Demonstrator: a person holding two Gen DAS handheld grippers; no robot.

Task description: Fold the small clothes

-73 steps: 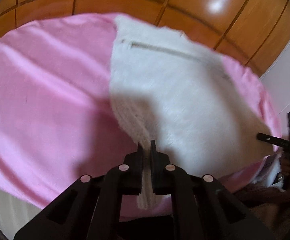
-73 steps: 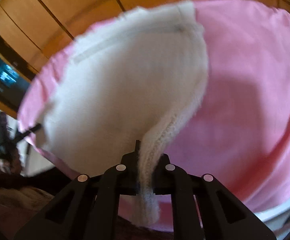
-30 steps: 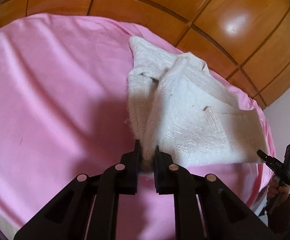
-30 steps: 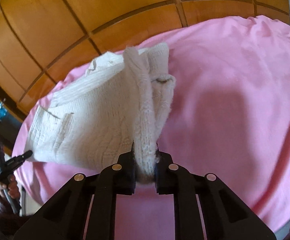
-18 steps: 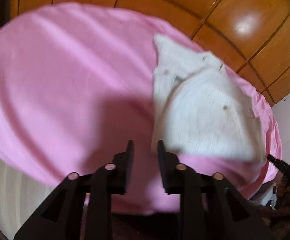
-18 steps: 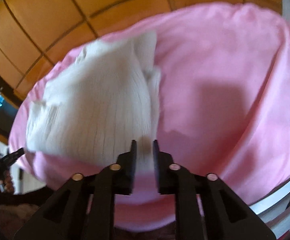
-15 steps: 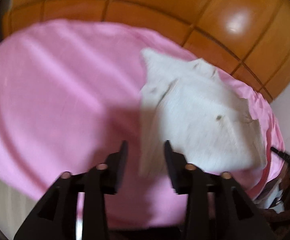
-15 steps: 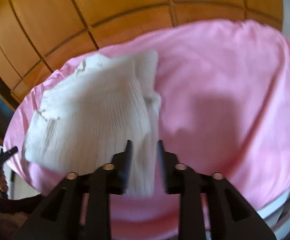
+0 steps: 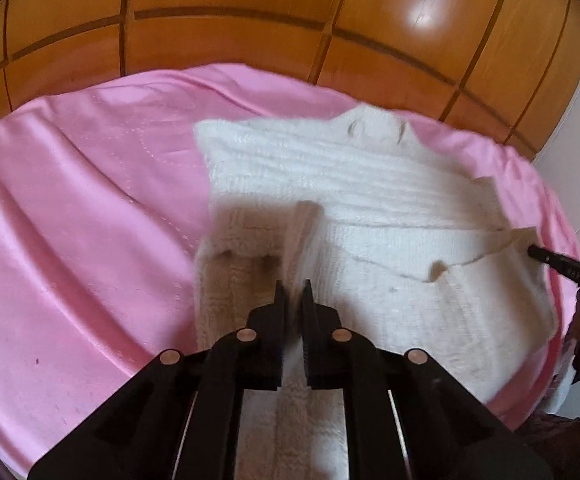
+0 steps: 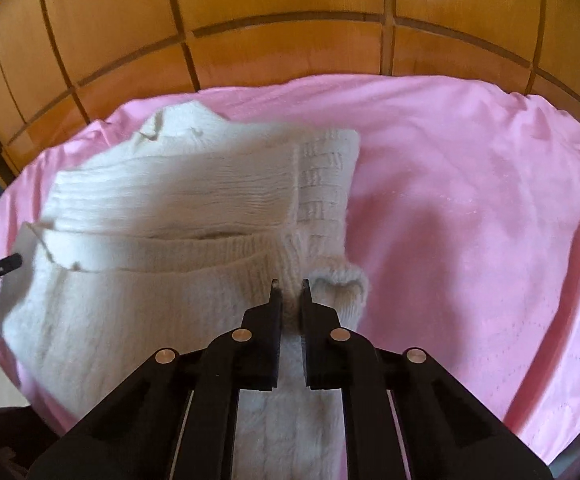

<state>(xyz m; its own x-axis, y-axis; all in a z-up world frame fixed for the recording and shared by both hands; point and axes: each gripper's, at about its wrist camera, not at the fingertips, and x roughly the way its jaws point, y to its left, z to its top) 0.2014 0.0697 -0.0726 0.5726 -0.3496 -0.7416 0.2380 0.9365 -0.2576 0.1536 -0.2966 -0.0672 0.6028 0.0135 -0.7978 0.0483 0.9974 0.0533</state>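
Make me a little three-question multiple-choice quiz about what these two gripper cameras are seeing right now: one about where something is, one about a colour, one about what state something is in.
1. Where does the white knitted garment lie?
A. On the pink sheet
B. On the wooden panels
C. Hanging in the air

2. What colour is the sheet?
A. Blue
B. Pink
C. Green

3. How does the garment lie?
A. Spread out in one flat layer
B. Rolled into a ball
C. Folded, with layers stacked on each other

Answers:
1. A: pink cloth shows all around it in both views.
2. B: it is plainly pink, in front of the brown wooden panels.
3. C: an upper layer's edge crosses the lower knit in both wrist views.
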